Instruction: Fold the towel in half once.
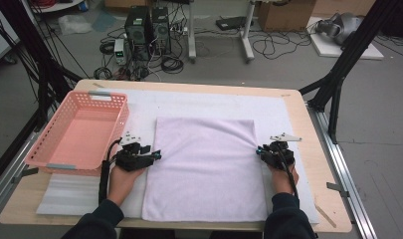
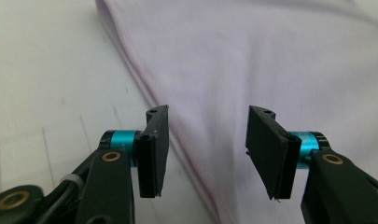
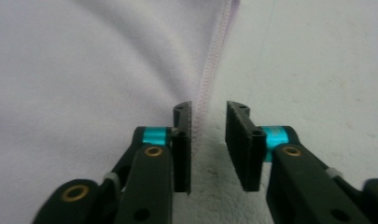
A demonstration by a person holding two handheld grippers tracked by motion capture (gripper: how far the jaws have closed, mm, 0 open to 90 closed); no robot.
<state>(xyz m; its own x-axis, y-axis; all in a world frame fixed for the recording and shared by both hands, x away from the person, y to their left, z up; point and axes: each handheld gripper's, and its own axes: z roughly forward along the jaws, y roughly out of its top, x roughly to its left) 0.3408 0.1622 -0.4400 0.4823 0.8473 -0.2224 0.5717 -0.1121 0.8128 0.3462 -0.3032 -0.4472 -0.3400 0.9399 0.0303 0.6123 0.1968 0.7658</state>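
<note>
— What step was that, as you saw it?

— A fold was being set up, I'd say. The lilac towel (image 1: 205, 167) lay flat in the middle of the high view, on a white mat (image 1: 288, 112) that covered the counter (image 1: 316, 164). The person had one gripper at each side edge, about halfway down the cloth.

— Had either one taken hold?

— No. The left gripper (image 1: 156, 155) sat at the towel's left edge, centre-left of the frame, fingers (image 2: 155, 151) released and standing well apart. In the left gripper view the hem ran diagonally between them, one finger over the mat and the other over the cloth, neither pressing. The right gripper (image 1: 260, 150) was at the right edge, its fingers (image 3: 183, 147) released too, but with a much narrower gap. In the right gripper view the stitched hem ran up the middle of that gap, untouched.

— So what did the next move ask for?

— My guess: each gripper had to dip to the mat, get one finger under the hem, and close on the edge. The cloth was thin and lay flat, so catching the towel without pinching the mat looked the fiddly part.

— And the pink basket (image 1: 64, 149)?

— Sat at the left of the frame, just beyond the left gripper, with nothing in it.
</note>
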